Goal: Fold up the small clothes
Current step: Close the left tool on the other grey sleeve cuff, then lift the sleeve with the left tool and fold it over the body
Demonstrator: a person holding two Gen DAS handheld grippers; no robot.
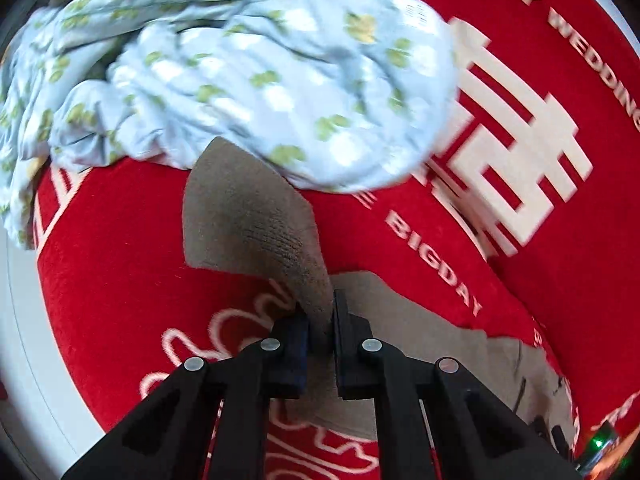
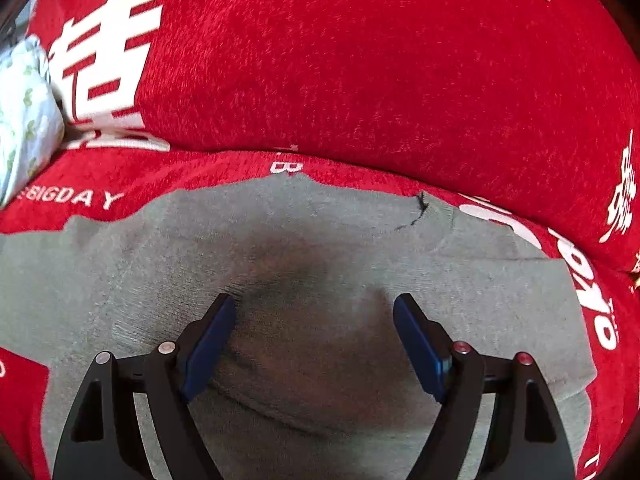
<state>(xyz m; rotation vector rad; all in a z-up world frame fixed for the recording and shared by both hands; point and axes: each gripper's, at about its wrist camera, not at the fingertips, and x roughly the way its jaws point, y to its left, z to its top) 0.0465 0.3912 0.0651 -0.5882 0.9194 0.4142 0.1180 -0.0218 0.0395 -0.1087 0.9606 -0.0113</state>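
Note:
A small grey knit garment [image 1: 256, 220] lies on a red cloth [image 1: 112, 248]. My left gripper [image 1: 320, 310] is shut on one edge of the grey garment and holds that part lifted, so it stands up in front of the fingers. In the right wrist view the same grey garment [image 2: 320, 248] lies flat and spread out. My right gripper [image 2: 314, 312] is open with its blue pads just above the garment's middle, holding nothing. A short black thread [image 2: 418, 210] marks its far edge.
A crumpled light-blue garment with green prints [image 1: 248, 68] lies beyond the grey one, and shows at the left edge of the right wrist view [image 2: 24, 120]. The red cloth [image 2: 360, 60] carries white lettering and a raised fold. A white surface edge [image 1: 24, 320] lies left.

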